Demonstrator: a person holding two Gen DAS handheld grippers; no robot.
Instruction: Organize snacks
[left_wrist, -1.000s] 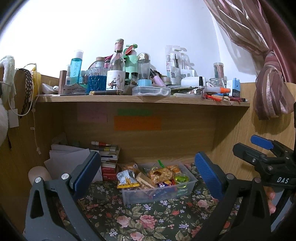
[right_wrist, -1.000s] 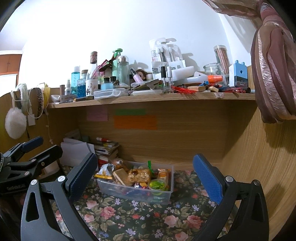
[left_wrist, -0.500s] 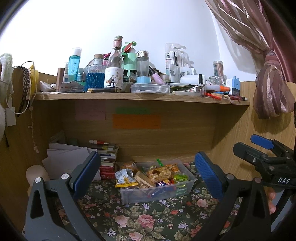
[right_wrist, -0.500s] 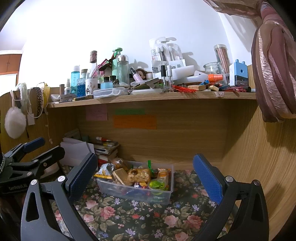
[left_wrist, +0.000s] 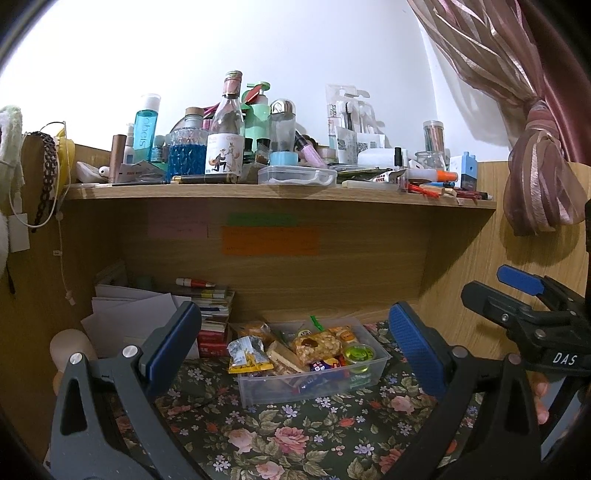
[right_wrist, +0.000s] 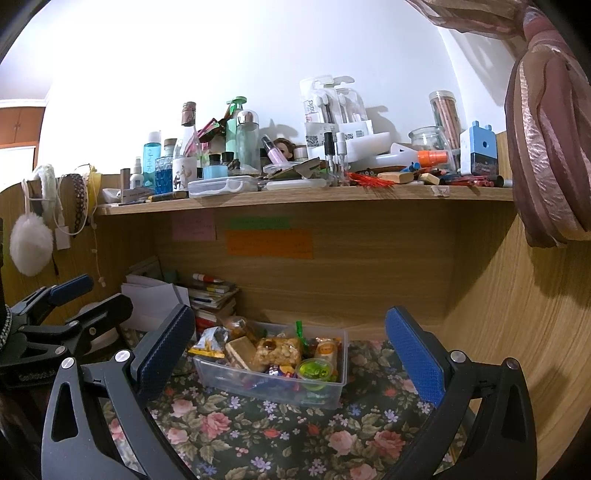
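Observation:
A clear plastic box (left_wrist: 378, 364) full of snacks sits on the floral cloth under the wooden shelf; it also shows in the right wrist view (right_wrist: 341, 386). Inside lie a nut bar (left_wrist: 317, 344), a yellow packet (left_wrist: 248, 354), a wafer (left_wrist: 286, 360) and a green jelly cup (left_wrist: 357, 354). My left gripper (left_wrist: 291, 347) is open and empty, held back from the box. My right gripper (right_wrist: 290, 349) is open and empty, also short of the box. The right gripper shows at the right of the left wrist view (left_wrist: 524, 299).
A cluttered shelf (left_wrist: 280, 194) of bottles and jars hangs above. Papers and stacked books (left_wrist: 214, 306) stand left of the box. Wooden side walls close in left and right. A tied curtain (left_wrist: 543, 177) hangs at the right.
Both views have shifted slightly; the box sits a little lower and closer. Both grippers stay open and empty.

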